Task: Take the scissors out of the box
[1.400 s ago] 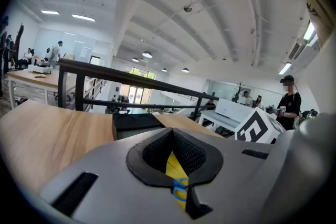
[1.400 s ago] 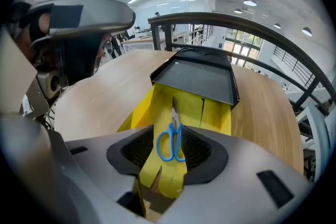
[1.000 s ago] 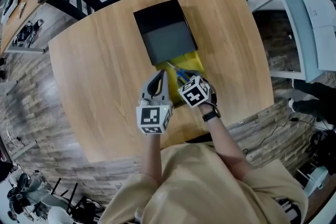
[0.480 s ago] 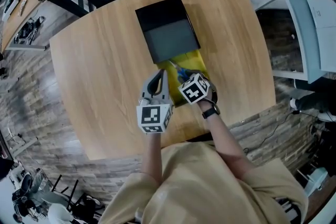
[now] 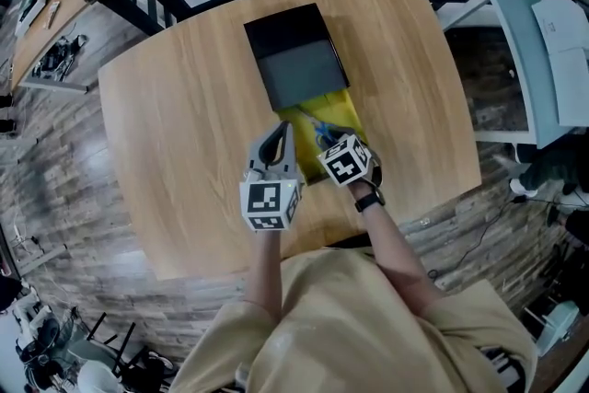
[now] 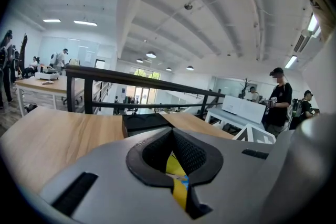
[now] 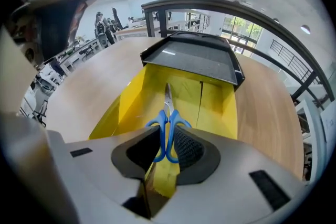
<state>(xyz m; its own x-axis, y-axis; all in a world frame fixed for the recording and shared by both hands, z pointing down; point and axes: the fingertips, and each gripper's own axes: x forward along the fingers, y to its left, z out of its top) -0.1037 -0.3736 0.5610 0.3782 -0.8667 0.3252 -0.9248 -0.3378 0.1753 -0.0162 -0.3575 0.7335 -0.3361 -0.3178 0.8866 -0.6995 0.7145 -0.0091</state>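
On the head view, the yellow box (image 5: 339, 109) lies open on my table (image 5: 184, 115) by its black lid (image 5: 294, 55), with the scissors (image 5: 320, 128) inside. Left gripper view: my left gripper (image 6: 176, 165) is clamped on the box's edge. Right gripper view: my right gripper (image 7: 167, 150) has just been closing and pinches the scissors' blue handles.

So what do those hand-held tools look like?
The left tool and right tool are grey, with black ribbed pads and a cube of black-and-white square markers each. Beige sleeves; a black wristband on the right. The right tool's jaws have just been closing, scissors between them.
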